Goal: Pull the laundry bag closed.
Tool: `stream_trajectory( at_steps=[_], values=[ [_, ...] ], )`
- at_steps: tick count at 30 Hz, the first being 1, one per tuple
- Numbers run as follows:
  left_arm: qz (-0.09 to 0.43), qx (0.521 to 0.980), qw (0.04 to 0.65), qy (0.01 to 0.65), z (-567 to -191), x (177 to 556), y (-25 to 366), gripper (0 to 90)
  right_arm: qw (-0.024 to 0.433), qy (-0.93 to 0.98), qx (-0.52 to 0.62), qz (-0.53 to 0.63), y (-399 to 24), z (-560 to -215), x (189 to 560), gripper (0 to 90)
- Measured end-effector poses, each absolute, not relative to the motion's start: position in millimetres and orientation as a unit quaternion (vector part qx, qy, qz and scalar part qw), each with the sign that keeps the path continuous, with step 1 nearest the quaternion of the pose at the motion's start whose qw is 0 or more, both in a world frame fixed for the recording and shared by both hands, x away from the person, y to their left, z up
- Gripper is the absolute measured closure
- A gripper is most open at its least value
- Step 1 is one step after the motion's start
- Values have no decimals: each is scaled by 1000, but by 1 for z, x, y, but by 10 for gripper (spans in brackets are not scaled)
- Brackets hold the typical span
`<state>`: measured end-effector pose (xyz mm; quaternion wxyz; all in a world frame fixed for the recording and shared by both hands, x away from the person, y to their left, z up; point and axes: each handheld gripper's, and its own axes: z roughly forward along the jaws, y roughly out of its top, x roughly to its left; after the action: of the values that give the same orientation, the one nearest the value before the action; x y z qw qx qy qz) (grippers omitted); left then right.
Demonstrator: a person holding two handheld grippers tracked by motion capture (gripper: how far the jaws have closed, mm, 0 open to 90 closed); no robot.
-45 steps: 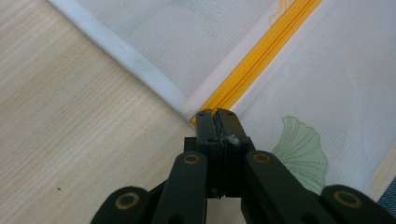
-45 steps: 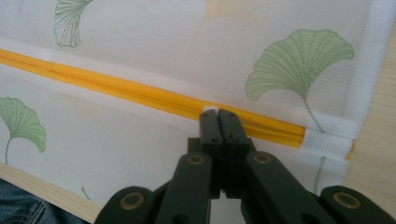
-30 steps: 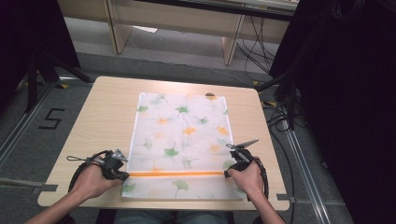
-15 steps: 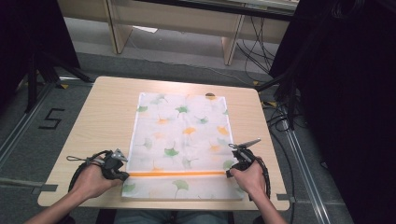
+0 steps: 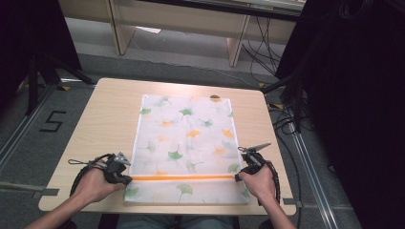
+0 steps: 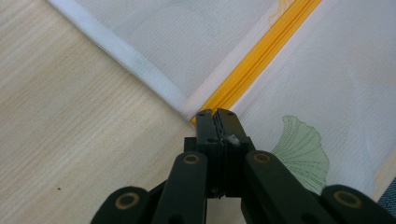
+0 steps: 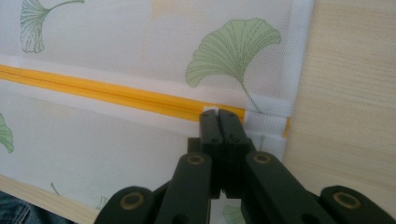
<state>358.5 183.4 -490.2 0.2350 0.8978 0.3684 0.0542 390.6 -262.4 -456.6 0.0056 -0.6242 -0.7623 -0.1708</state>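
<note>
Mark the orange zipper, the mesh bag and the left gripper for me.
orange zipper (image 5: 184, 177): high view, middle of the strip.
mesh bag (image 5: 186, 131): high view, centre of the leaf-printed panel.
left gripper (image 6: 218, 116): left gripper view, tips of the shut fingers at the zipper's end.

White mesh bag (image 5: 186, 143) with ginkgo-leaf print lies flat on table (image 5: 105, 119); orange zipper (image 5: 184, 177) crosses its near end, closed.

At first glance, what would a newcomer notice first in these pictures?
The white mesh bag with green and orange leaf prints lies flat in the middle of the light wooden table. Its orange zipper crosses near the person's edge. The left gripper and the right gripper, jaws together, sit at its two ends.
</note>
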Motion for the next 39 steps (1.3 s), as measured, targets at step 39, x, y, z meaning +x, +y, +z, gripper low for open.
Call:
stream_trajectory(
  at_steps=[39],
  values=[
    [54, 898, 235, 367, -490, 359, 184, 886, 30, -752, -634, -175, -278, -460, 393, 900]
  ],
)
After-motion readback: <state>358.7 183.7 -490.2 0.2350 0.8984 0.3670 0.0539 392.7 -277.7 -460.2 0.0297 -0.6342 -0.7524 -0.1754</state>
